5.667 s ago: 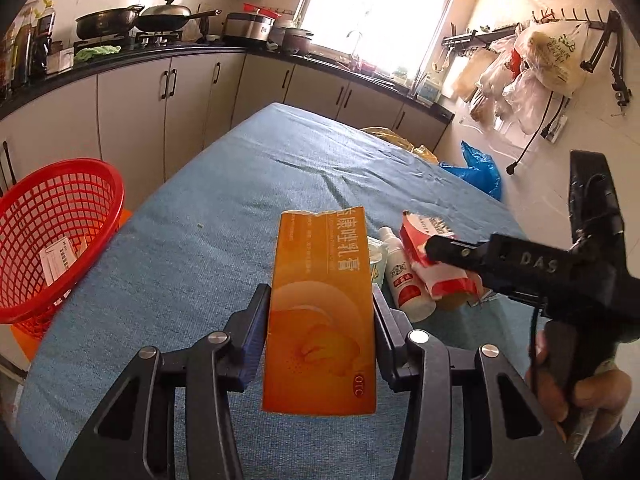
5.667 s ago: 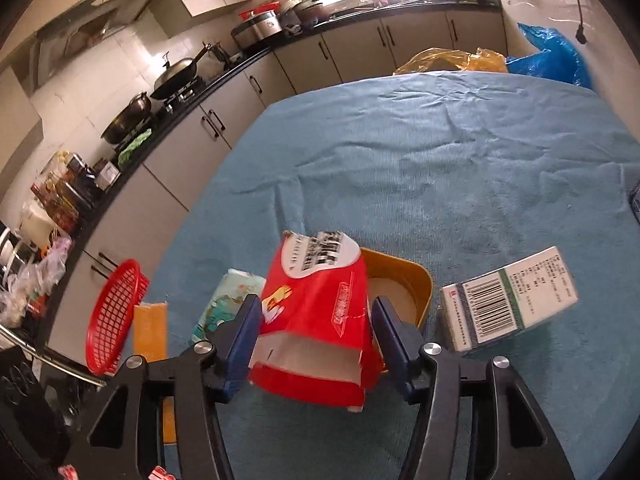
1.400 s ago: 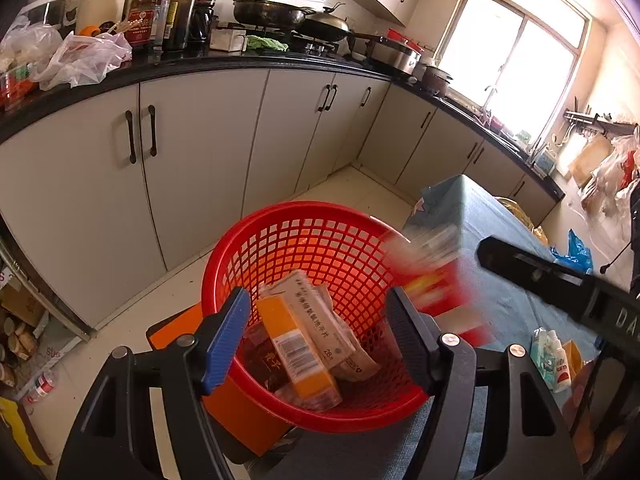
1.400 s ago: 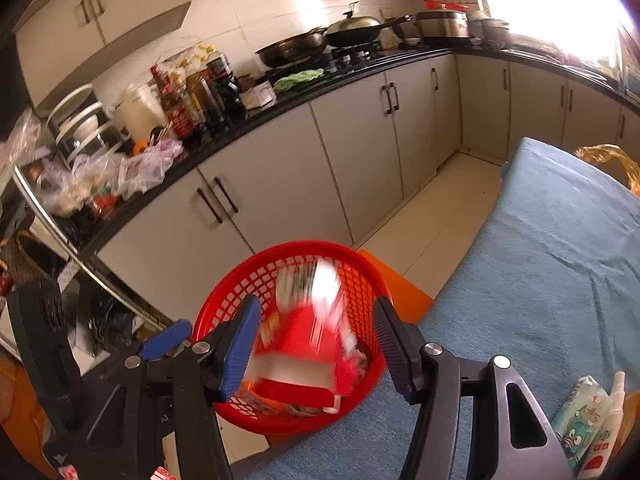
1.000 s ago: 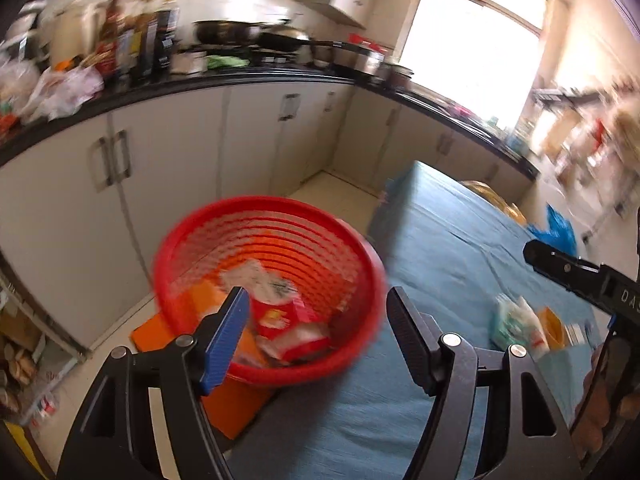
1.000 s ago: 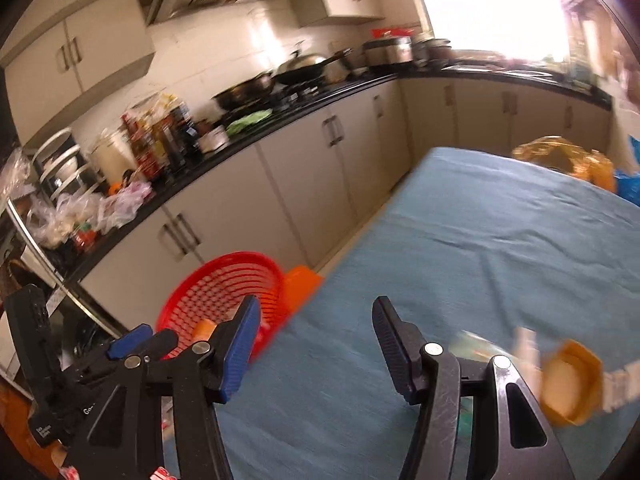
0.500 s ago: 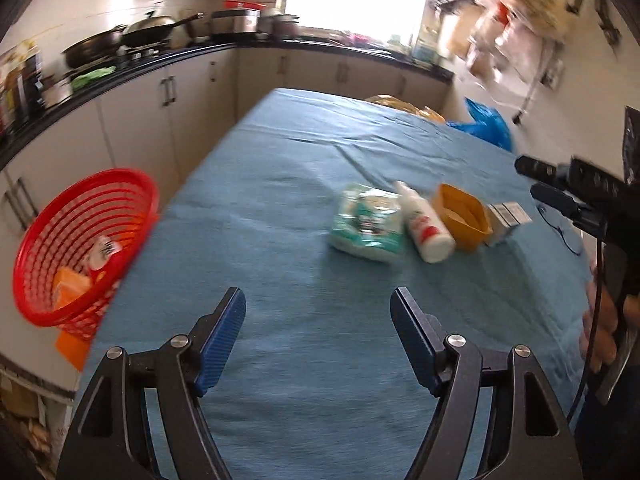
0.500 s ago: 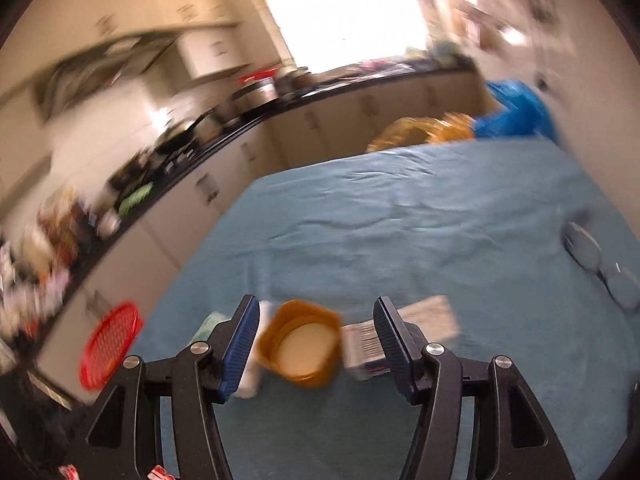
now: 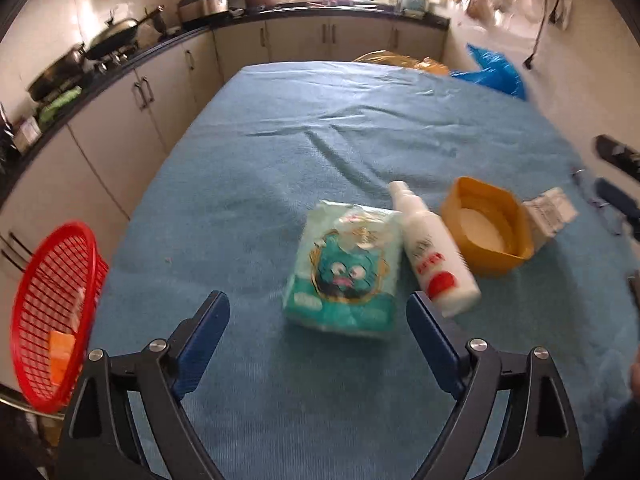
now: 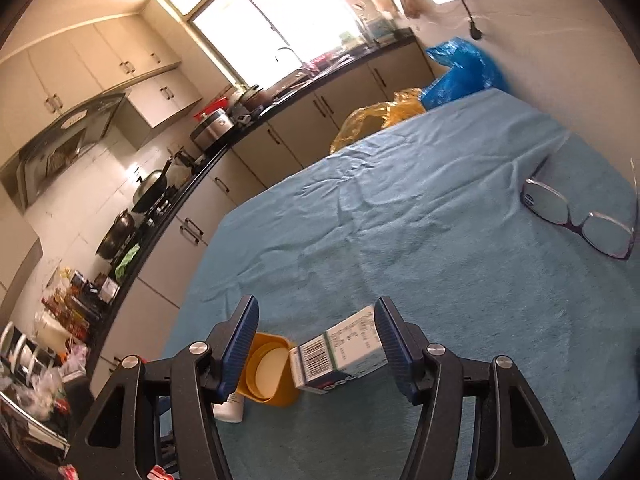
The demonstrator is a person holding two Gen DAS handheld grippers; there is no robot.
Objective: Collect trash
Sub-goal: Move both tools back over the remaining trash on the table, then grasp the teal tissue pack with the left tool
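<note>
Reaching for the next pieces of trash, both tools are empty and ready. The left hand-held gripper (image 9: pixel 318 322) is spread wide and hangs just short of a teal tissue packet (image 9: pixel 347 270) lying flat on the table (image 9: pixel 280 152). The right hand-held gripper (image 10: pixel 314 330) is also spread, with a small barcoded carton (image 10: pixel 340 354) lined up between its jaws but not yet pinched. Touching the carton lies a yellow tub (image 9: pixel 488 228) on its side, and a white spray bottle (image 9: pixel 434 250) rests between tub and packet. The likely next move is to lower each gripper, close on packet and carton, then carry them left to the red basket (image 9: pixel 52 312) beside the table's near edge, which already holds an orange box. A wrinkled blue cloth covers the table; purple glasses (image 10: pixel 580 220) lie well apart. Kitchen cabinets, pans and a bright window surround it.
</note>
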